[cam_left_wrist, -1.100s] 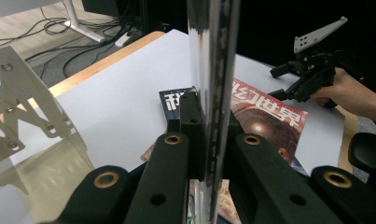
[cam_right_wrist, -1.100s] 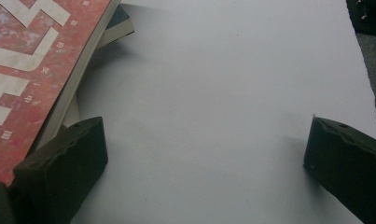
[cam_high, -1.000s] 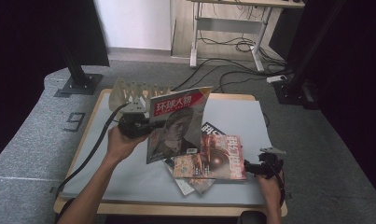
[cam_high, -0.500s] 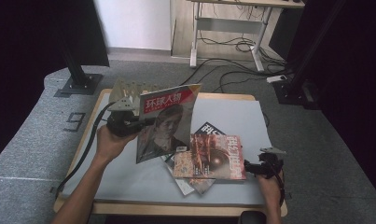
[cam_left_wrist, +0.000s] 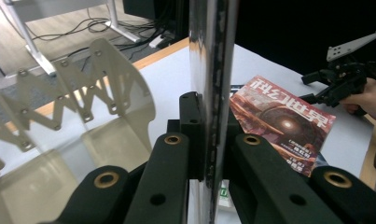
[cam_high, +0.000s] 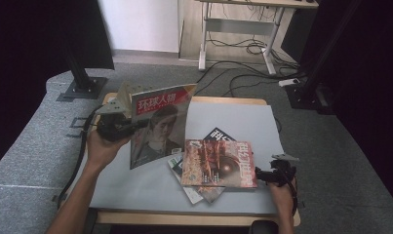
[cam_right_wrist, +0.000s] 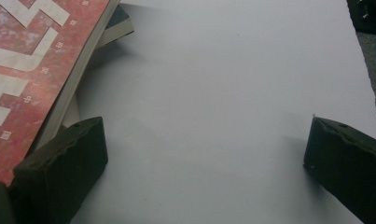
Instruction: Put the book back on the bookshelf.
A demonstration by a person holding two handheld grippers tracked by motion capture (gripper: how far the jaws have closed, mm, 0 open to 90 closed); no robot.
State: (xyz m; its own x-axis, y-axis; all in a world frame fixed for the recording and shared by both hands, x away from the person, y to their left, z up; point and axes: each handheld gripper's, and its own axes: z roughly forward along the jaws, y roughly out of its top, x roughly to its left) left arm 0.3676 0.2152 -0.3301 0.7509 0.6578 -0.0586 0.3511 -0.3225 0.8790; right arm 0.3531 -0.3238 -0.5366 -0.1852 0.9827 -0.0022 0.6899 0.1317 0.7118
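My left gripper (cam_high: 130, 126) is shut on the spine edge of a magazine with a red banner and a portrait cover (cam_high: 160, 124), holding it upright above the table's left half. In the left gripper view the magazine's edge (cam_left_wrist: 212, 70) stands clamped between the black jaws. A red magazine (cam_high: 218, 163) lies on top of a small pile near the front middle. My right gripper (cam_high: 268, 175) rests open on the mat just right of that red magazine (cam_right_wrist: 31, 56), its fingertips (cam_right_wrist: 64, 163) wide apart with nothing between them.
A metal zigzag rack (cam_high: 123, 95) stands at the table's back left, just behind the held magazine. A grey mat (cam_high: 238, 119) covers the wooden table. Other magazines (cam_high: 216, 135) stick out under the red one. Black stands and cables (cam_high: 243, 48) are on the floor beyond.
The left gripper has carried the portrait magazine leftward and a little back, toward the rack. The right gripper and the pile have stayed in place.
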